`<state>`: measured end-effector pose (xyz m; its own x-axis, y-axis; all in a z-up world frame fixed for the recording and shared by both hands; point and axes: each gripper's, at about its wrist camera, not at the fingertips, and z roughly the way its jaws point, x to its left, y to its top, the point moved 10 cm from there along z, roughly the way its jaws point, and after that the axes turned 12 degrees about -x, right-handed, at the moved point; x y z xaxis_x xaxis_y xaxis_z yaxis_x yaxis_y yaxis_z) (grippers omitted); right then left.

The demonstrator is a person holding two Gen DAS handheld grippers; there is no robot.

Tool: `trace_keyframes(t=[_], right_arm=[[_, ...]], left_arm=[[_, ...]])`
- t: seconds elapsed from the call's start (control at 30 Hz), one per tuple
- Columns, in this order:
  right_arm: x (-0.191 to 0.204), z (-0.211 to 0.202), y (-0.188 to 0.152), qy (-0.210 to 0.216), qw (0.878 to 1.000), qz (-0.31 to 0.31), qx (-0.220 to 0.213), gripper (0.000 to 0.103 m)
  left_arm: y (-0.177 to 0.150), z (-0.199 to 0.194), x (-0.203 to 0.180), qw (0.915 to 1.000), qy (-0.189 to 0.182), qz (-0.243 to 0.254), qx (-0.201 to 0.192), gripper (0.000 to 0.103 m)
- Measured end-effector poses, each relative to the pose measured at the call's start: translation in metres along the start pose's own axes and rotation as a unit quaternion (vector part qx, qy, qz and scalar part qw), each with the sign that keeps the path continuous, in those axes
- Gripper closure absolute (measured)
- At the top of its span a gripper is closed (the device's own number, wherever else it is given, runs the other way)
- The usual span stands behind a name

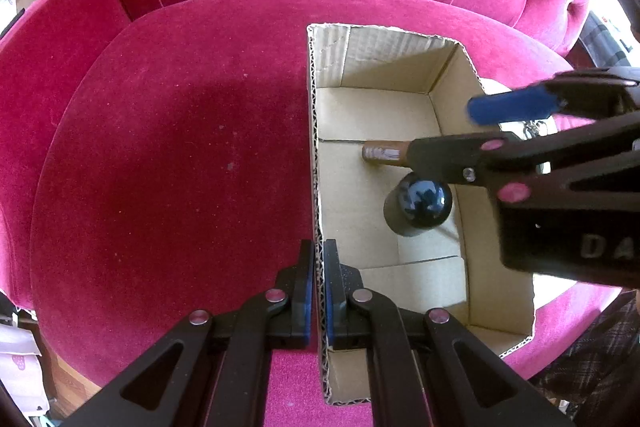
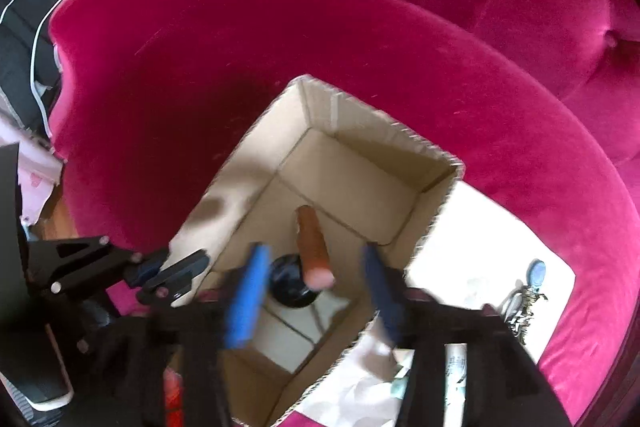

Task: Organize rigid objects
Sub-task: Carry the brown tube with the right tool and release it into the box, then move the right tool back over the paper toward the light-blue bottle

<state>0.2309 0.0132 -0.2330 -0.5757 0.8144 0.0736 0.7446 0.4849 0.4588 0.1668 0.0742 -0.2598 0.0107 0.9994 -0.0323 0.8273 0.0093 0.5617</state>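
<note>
Drop-off step, as I read it. Left gripper was clamped tight on the near wall of the cardboard box, pinning it on the pink velvet armchair seat. Right gripper hung over the open box, pointing steeply down, jaws parted with nothing pressed between the blue pads. The brown cylinder showed in the gap between them but looked free, one end on the box floor, the other leaning over the black round-topped object beside it. Left view agreed: brown cylinder on the bottom, black object just beside it, right finger overhead and not touching either. So two items were in the box, and the release looked done. Outside the box, on a sunlit sheet of paper on the seat, lay a bunch of keys, probably the next candidate. Next move needs the right gripper lifted straight out without clipping the box wall, then carried over to the keys. They're loose and low-lying, so jaws wide and a flat approach. Left should hold the box.
</note>
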Motion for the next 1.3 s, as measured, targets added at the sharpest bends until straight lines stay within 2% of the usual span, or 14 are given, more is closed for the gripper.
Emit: trace_keyframes(t=[0.07, 0.1, 0.13, 0.2, 0.37, 0.47, 0.63, 1.0, 1.3], right_arm=[[-0.003, -0.006, 0.002, 0.003, 1.000, 0.007, -0.010, 0.031], [-0.004, -0.007, 0.003, 0.004, 1.000, 0.008, -0.013, 0.022], [-0.005, -0.009, 0.004, 0.002, 1.000, 0.005, -0.015, 0.009], [-0.008, -0.013, 0.008, -0.022, 0.999, -0.009, -0.022, 0.001], [-0.015, -0.018, 0.010, -0.041, 0.999, -0.012, -0.027, 0.000], [-0.018, -0.020, 0.011, -0.032, 0.999, 0.002, -0.026, 0.000], [-0.040, -0.027, 0.009, -0.045, 0.998, 0.017, -0.031, 0.000], [-0.096, -0.047, -0.012, -0.080, 0.994, 0.065, -0.032, 0.000], [-0.123, -0.061, -0.030, -0.104, 0.990, 0.091, -0.026, 0.000]], left_arm=[[0.000, 0.001, 0.000, 1.0000, 0.000, -0.001, 0.000, 0.099], [0.000, 0.001, 0.000, 1.0000, -0.001, 0.000, 0.000, 0.099], [0.000, 0.001, 0.000, 1.0000, 0.000, 0.001, 0.000, 0.099], [0.000, 0.001, 0.000, 1.0000, -0.001, -0.001, 0.000, 0.099], [-0.001, -0.001, 0.000, 1.0000, -0.001, -0.002, 0.000, 0.099], [-0.001, -0.002, 0.000, 1.0000, -0.001, -0.001, 0.000, 0.099], [-0.001, -0.002, 0.000, 1.0000, -0.001, -0.002, -0.001, 0.099], [-0.001, -0.002, 0.000, 1.0000, -0.001, -0.001, -0.001, 0.099], [0.000, -0.004, 0.000, 1.0000, -0.002, 0.000, -0.001, 0.099]])
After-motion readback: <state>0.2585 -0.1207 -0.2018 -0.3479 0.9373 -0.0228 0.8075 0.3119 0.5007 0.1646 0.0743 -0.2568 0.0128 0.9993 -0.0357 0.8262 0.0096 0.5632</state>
